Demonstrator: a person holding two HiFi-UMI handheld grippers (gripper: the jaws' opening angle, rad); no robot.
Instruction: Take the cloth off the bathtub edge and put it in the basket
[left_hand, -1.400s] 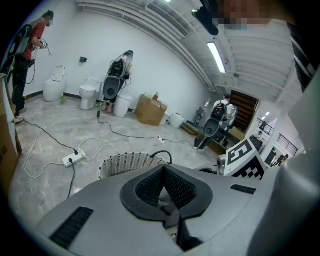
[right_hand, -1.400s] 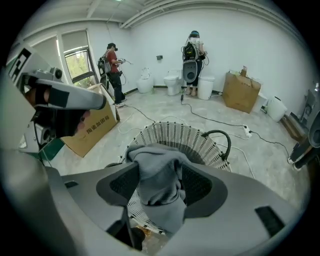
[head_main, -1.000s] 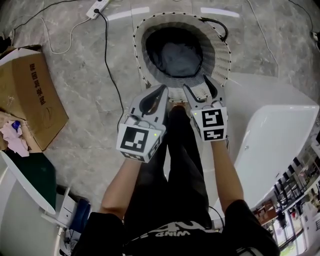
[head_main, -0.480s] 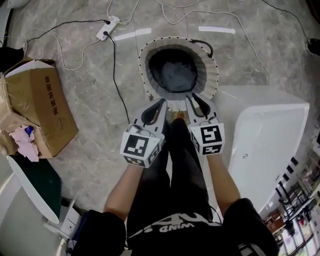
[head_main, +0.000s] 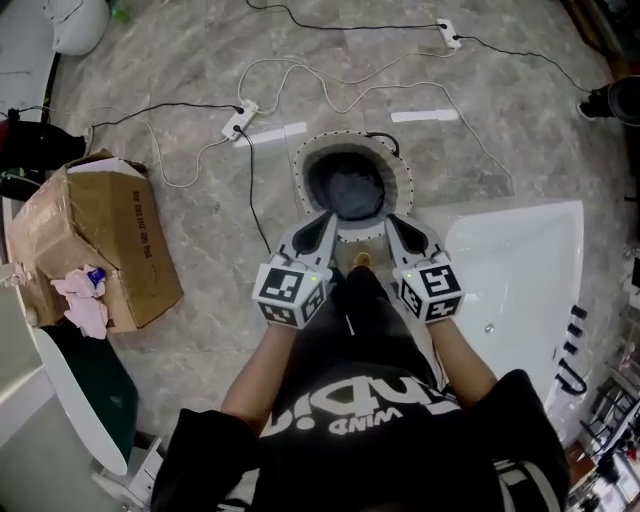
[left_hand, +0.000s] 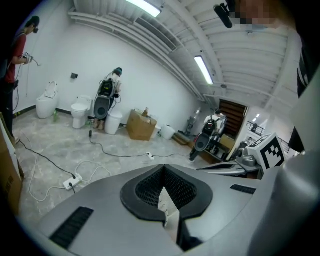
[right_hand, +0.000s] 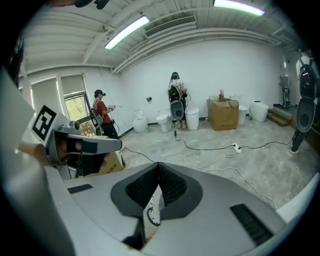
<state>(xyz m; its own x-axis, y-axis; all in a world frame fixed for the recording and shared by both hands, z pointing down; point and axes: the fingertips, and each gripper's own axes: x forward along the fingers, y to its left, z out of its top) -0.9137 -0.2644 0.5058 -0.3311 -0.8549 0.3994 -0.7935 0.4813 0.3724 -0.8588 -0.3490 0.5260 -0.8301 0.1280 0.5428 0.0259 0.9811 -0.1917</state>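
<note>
Seemingly the job is all but finished. From the head view, the left claw (head_main: 322, 222) and the right claw (head_main: 397, 224) hang side by side above the person's legs. Their tips aim at the white slatted basket (head_main: 402, 185), which stands on the floor just ahead of and below both. A dark grey-blue cloth (head_main: 349, 190) lies bunched inside it. The bathtub (head_main: 520, 270) sits to the right of the right claw, and the stretch of its edge that shows is bare.

In the left gripper view, the left claw (left_hand: 163, 172) is clenched, pads meeting with nothing between them; only open floor lies beyond.

In the right gripper view, the right claw (right_hand: 158, 170) has just been closing and is clenched too, with nothing in it. I judge that the cloth is delivered and no step remains.
</note>
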